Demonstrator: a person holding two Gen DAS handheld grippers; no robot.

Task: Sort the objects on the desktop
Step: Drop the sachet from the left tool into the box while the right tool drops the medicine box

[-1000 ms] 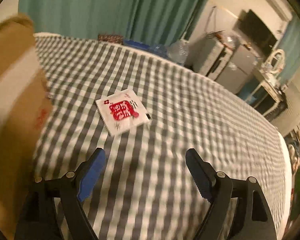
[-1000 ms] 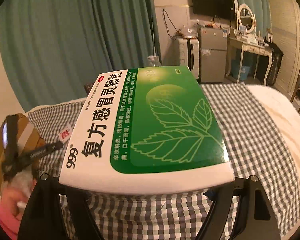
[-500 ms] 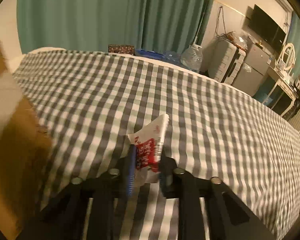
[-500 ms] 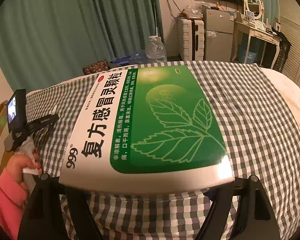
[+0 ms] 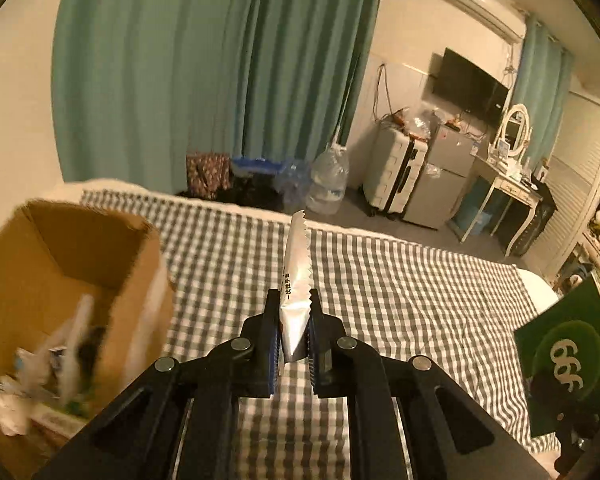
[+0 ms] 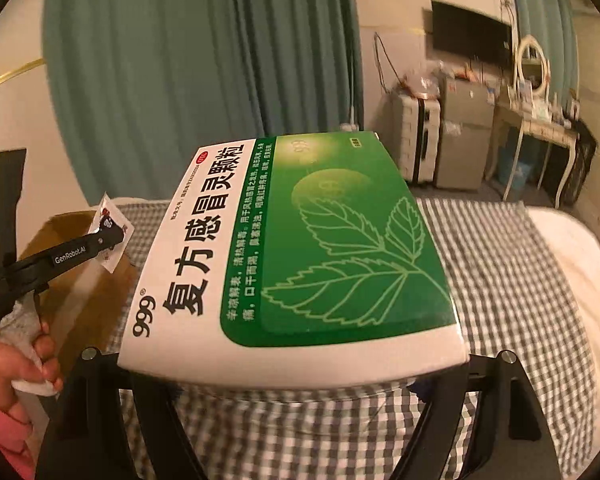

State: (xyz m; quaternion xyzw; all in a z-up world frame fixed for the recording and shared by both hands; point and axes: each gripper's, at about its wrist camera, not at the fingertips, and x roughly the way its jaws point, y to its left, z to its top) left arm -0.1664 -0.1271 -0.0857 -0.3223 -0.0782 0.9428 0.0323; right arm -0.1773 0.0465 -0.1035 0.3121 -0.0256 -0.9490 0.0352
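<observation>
Presently the deciding relation is between the sachet (image 5: 296, 280) and the cardboard box (image 5: 80, 280): the open box lies to the left of the left gripper (image 5: 294, 332) and lower in its view, so the coming move, as judged, is a swing leftward over the box mouth followed by a release. The left gripper's jaws are drawn narrow and have just been closing, with the sachet clamped between them by its lower end; the sachet stands edge-on, its long axis running up and away along the fingers, its serrated edge facing right. It is clear of the checked cloth (image 5: 400, 300). Seen from the right wrist, the left gripper (image 6: 114, 236) hangs over the near rim of the box (image 6: 60, 240), which makes the left hand (image 6: 16, 360) plainly the nearer of the 2 to the box. The right gripper (image 6: 296, 376) stands wide, closed on the medicine carton (image 6: 300, 248), which lies flat across its jaws, long axis pointing away from the camera; it sits to the right of the box, above the cloth. Count: 1 sachet in hand, 1 carton in hand, 1 box, 2 grippers. The box already holds several items, too blurred to number. No loose objects show on the visible cloth.
</observation>
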